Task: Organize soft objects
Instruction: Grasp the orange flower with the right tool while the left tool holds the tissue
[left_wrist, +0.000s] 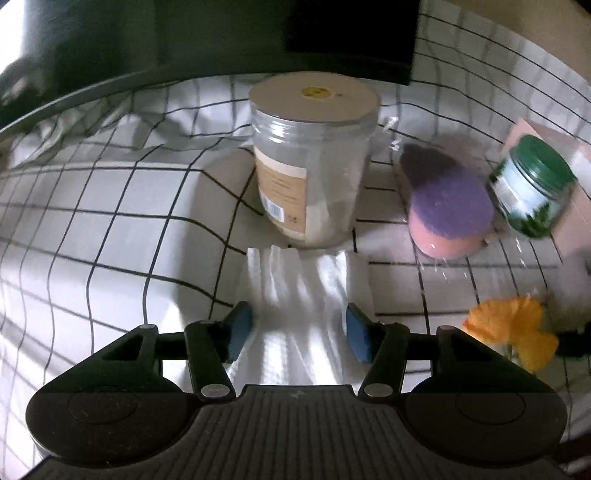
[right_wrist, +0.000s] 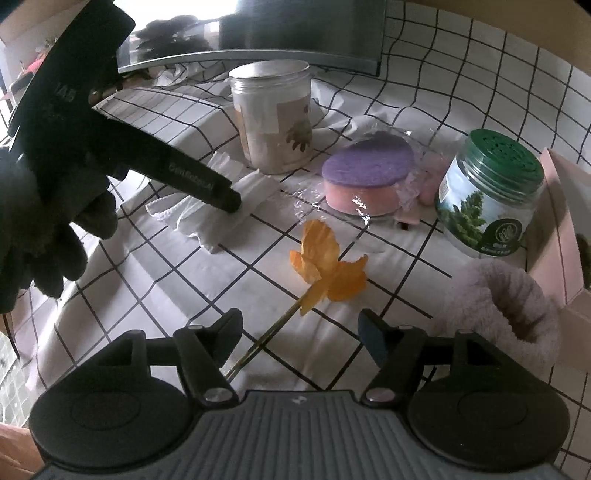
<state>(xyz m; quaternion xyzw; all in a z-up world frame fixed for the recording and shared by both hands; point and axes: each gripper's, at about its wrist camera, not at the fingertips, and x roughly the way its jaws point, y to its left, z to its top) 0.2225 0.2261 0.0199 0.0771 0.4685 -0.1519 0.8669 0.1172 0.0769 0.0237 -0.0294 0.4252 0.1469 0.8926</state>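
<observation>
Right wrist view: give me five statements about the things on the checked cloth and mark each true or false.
1. The orange flower lies on the checked cloth, its stem running toward the right tongs. True.
2. The green-lidded jar lies on its side. False: it stands upright.
3. The purple sponge sits between the clear jar and the green-lidded jar. True.
4. The left tongs hover over the flower. False: they reach down at the white cloth.
5. The right tongs grip the flower stem. False: their jaws stand apart, clear of it.
</observation>
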